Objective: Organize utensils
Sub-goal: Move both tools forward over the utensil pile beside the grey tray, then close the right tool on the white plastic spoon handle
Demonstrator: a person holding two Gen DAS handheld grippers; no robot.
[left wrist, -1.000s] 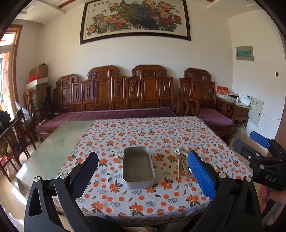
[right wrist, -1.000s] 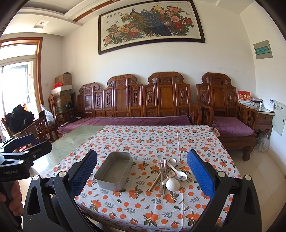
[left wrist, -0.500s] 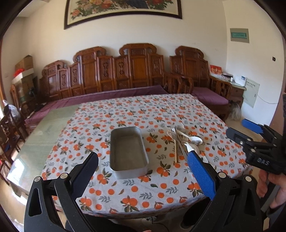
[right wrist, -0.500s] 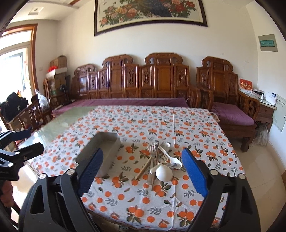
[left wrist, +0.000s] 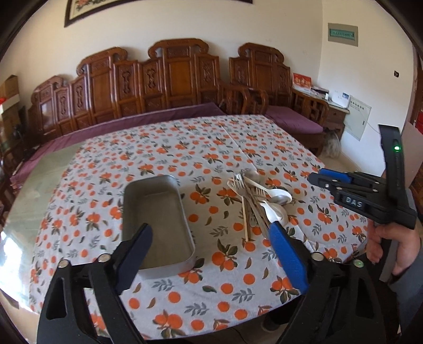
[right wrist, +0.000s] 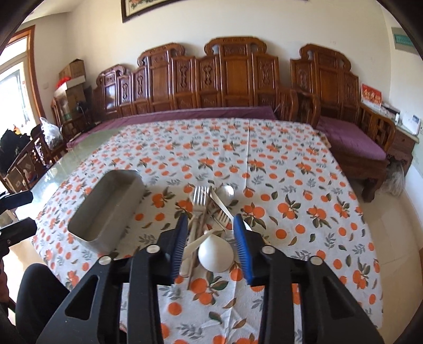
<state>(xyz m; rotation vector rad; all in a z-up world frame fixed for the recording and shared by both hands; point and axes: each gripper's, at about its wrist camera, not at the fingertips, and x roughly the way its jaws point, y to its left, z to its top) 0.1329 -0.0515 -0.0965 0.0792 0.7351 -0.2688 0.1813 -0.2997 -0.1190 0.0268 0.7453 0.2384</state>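
My table (left wrist: 39, 190) wears an orange-patterned tablecloth (left wrist: 169, 148). On the cloth I see a grey metal tray (left wrist: 156, 214) and, just beside it, a heap of utensils (left wrist: 259, 201).

Cream plastered walls (right wrist: 100, 39) close the room, with the lower edge of a dark-framed floral picture (left wrist: 79, 12) at the top. A long carved reddish-brown wooden bench (right wrist: 227, 79) with purple seat cushions (right wrist: 351, 140) runs along the far wall. Before it stands the glass-topped worktop (left wrist: 47, 169), mostly covered by a white cloth printed with oranges (right wrist: 277, 158). Daylight enters through a wood-framed window (right wrist: 15, 87) at the left, beside stacked cardboard boxes (right wrist: 72, 70). The floor is pale tile (right wrist: 396, 225).
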